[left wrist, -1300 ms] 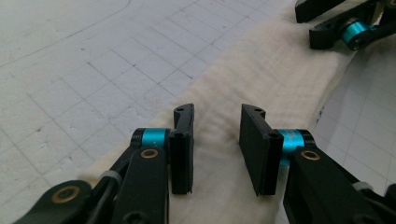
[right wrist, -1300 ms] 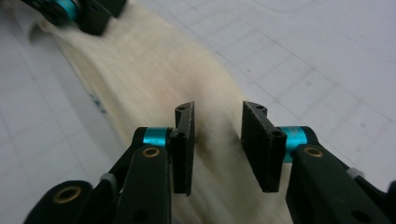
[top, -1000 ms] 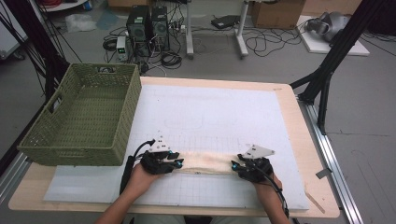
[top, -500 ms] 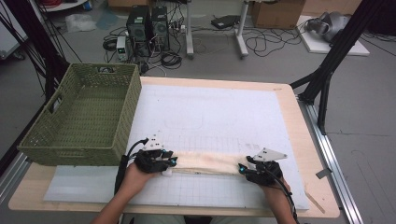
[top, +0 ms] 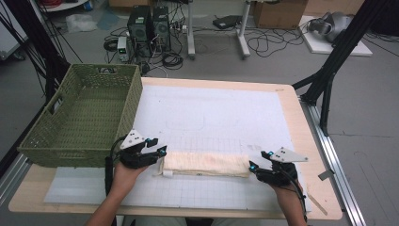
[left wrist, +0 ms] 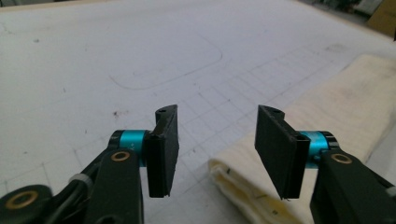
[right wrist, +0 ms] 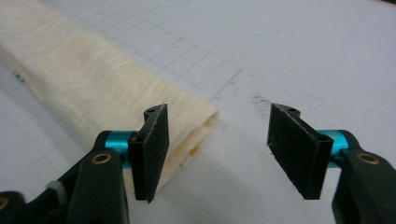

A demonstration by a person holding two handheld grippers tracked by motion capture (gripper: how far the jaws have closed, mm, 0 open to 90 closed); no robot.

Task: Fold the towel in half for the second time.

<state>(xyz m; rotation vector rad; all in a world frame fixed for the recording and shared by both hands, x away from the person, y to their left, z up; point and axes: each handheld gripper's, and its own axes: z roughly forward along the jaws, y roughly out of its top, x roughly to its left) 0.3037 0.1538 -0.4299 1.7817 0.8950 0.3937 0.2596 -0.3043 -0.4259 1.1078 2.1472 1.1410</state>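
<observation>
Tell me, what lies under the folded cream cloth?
The folded cream cloth lies on the white gridded mat, which covers the wooden table. Whatever is between its folds is hidden.

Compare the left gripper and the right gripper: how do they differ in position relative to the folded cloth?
The left gripper is at the left end of the folded cream cloth, close to the green woven basket; the right gripper is at the cloth's right end, far from the basket. The left gripper sits slightly farther from the person than the right gripper. Both have open jaws and hold nothing.
</observation>
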